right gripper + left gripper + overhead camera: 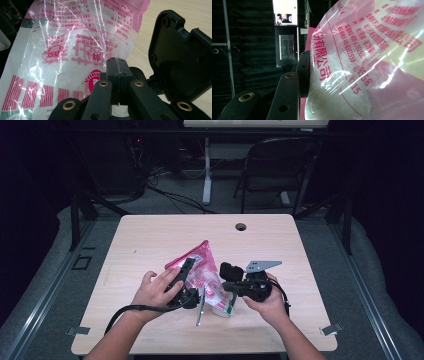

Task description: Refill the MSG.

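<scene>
Bag (202, 270): pink/clear plastic, white powder inside.

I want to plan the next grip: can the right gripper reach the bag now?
Probably yes: the bag lies just before the right gripper, nothing between, but its jaws are shut.

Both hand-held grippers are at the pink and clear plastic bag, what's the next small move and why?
Probably open the right hand-held gripper and close it on the bag's free edge. Its jaws are pressed together with nothing between them, beside the plastic bag, while the left hand-held gripper is already clamped on the bag's white contents, so it is held from one side only.
</scene>
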A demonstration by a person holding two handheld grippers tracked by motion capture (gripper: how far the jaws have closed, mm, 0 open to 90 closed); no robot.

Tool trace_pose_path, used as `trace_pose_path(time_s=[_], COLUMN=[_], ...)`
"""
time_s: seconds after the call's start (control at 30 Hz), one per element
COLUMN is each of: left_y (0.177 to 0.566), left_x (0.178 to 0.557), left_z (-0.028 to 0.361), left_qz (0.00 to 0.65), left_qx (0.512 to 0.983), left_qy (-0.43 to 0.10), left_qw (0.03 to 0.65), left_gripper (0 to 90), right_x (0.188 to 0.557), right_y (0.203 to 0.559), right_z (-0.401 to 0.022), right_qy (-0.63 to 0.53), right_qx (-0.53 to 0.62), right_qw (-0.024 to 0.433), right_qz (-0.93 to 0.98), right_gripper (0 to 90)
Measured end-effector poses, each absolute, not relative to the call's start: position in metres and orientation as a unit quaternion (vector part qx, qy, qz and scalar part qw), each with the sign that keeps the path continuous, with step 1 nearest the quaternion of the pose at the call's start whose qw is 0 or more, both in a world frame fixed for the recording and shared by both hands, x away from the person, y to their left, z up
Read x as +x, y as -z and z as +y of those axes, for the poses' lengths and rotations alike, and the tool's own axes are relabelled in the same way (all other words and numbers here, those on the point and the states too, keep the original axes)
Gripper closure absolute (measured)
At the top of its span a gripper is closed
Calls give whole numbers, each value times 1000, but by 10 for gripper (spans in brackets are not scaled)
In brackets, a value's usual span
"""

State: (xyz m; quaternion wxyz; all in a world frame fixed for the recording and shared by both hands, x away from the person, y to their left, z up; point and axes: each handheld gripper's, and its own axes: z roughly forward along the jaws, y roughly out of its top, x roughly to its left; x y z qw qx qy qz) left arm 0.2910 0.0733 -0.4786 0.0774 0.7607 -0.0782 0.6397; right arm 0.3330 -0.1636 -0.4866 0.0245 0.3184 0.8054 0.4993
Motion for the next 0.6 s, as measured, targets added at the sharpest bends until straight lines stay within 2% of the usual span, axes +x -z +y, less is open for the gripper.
trace_pose_path(time_s=[0.6], left_y=[479], left_x=[291], left_z=[73], left_qz=[-85], left_qx=[755], left_qy=[-646], left_qw=[76], left_gripper=[650], right_x=[333], right_y=[487], right_z=[-163], right_qy=[-499], right_qx=[319], right_qw=[25], right_qz=[805], right_gripper=[900])
